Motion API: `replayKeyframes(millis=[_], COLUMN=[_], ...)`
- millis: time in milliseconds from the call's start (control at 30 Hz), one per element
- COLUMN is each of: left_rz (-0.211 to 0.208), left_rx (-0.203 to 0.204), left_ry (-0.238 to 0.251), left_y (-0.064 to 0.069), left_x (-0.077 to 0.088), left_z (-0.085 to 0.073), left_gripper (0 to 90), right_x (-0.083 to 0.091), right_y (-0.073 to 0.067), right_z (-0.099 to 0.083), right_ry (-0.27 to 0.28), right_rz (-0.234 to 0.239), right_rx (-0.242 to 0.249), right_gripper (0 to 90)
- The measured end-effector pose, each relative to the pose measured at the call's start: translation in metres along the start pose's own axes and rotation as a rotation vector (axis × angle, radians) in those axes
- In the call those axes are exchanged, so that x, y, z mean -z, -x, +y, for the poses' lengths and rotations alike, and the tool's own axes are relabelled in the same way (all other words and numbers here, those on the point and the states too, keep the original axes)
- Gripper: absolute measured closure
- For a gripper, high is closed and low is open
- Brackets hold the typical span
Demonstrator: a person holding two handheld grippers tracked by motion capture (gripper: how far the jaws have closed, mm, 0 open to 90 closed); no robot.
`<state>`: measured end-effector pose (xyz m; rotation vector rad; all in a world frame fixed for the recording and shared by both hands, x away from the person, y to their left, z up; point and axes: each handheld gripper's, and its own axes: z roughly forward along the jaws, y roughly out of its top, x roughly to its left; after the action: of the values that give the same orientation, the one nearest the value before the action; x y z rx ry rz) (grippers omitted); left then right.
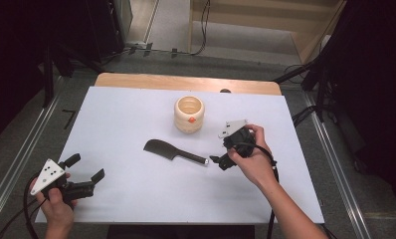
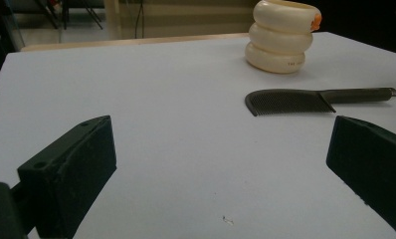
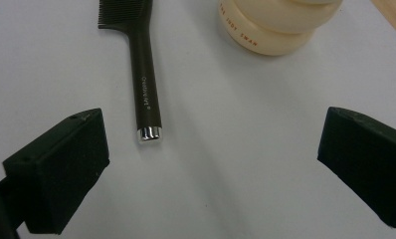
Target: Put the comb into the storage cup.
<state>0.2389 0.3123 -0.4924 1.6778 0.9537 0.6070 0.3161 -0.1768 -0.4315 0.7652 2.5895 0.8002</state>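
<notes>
A black comb [image 1: 173, 152] lies at the frame's centre on the white table [image 1: 116, 119], below a cream cup [image 1: 189, 114]. The right gripper [image 1: 219, 160], wide open and empty, hovers beside its handle; next, likely closing around it. The left gripper [image 1: 84, 167], lower left, waits open.

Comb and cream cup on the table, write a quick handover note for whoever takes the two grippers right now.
Left gripper: open, holding nothing, near the table's front left corner.
Right gripper: open, holding nothing, just off the comb's silver-tipped handle end.
Black comb: flat at mid-table, not yet gripped.
Cream ribbed cup: upright behind the comb, nothing visible inside.
Done: nothing moved as far as shown.
Left: probably grip the comb handle; the cup looks the likely destination.
</notes>
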Motion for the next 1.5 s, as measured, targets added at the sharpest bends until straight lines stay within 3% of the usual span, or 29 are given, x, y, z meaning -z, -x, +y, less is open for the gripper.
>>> replayKeyframes(millis=[633, 1167, 1467, 1500], left_rz=[0.003, 0.000, -0.002, -0.001], left_rx=[0.002, 0.001, 0.002, 0.002], left_ry=[-0.001, -0.001, -0.001, -0.001], left_y=[0.000, -0.001, -0.001, -0.001], left_x=[0.000, 0.000, 0.000, 0.000], left_z=[0.000, 0.000, 0.000, 0.000], left_gripper=[0.0, 0.0, 0.0, 0.0], right_x=[-0.033, -0.055, -0.068, -0.069], right_y=[-0.005, -0.011, -0.014, -0.015], right_z=[0.029, 0.040, 0.041, 0.042], right_ry=[-0.138, -0.231, -0.272, -0.277], right_rz=[0.060, 0.096, 0.142, 0.141], right_rx=[0.036, 0.064, 0.073, 0.070], right_gripper=[0.0, 0.0, 0.0, 5.7])
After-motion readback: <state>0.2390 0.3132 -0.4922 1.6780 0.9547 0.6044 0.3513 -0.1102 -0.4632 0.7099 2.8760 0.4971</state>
